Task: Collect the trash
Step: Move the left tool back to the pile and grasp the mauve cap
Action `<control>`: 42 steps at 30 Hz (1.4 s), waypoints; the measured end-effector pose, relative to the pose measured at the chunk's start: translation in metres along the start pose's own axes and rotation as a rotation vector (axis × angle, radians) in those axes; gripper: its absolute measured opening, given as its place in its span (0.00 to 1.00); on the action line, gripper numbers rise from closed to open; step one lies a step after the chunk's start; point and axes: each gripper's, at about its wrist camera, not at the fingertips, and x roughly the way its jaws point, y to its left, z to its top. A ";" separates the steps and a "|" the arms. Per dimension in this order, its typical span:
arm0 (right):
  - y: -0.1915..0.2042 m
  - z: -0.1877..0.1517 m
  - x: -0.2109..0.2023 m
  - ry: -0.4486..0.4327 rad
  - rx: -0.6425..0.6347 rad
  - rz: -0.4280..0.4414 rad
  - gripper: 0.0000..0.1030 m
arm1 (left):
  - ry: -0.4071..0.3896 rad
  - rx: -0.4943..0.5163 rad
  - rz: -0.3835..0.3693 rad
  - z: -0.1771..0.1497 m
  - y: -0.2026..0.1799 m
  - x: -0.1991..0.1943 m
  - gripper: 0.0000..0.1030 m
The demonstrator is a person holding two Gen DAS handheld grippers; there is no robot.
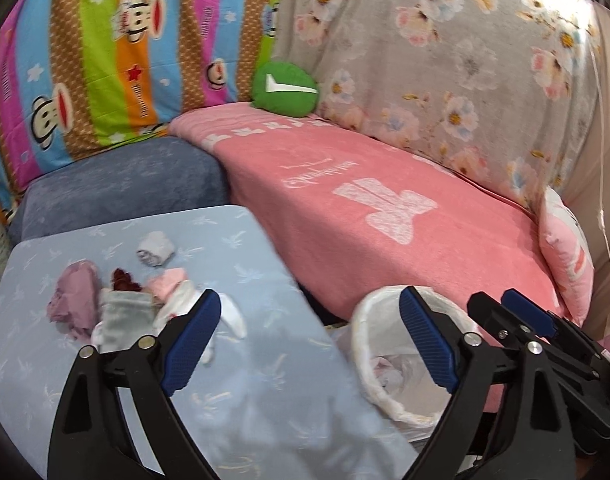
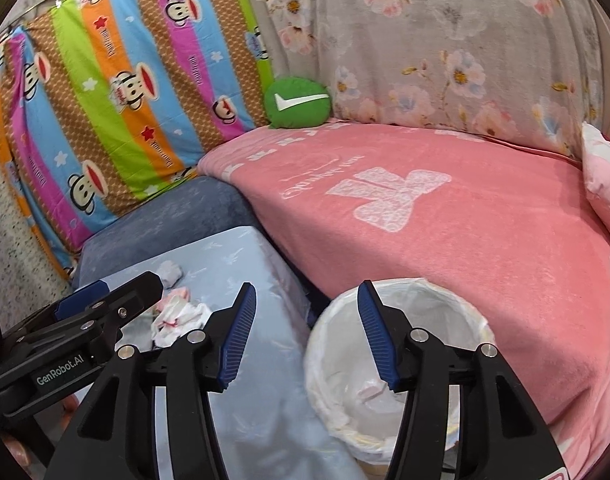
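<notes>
Several scraps of trash lie on the light blue table (image 1: 245, 380): a purple wad (image 1: 75, 300), a grey pouch (image 1: 123, 316), a dark red scrap (image 1: 123, 280), pink and white tissue (image 1: 175, 292) and a small white ball (image 1: 155, 249). A white-lined bin (image 1: 369, 360) stands between table and sofa, with crumpled paper inside (image 2: 369, 394). My left gripper (image 1: 309, 308) is open and empty, above the table's right edge. My right gripper (image 2: 305, 302) is open and empty, just above the bin's (image 2: 437, 300) left rim. The tissue also shows in the right wrist view (image 2: 177, 314).
A pink blanket (image 1: 385, 216) covers the sofa behind the bin. A blue cushion (image 1: 117, 184), a green round pillow (image 1: 285, 88), a striped monkey-print sheet (image 1: 105, 60) and a floral sheet (image 1: 445, 60) stand behind. A pink pillow (image 1: 565, 248) lies at the right.
</notes>
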 end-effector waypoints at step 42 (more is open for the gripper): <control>0.283 -0.090 0.196 0.367 -0.224 0.267 0.60 | 0.197 -0.286 0.180 -0.034 0.274 0.062 0.48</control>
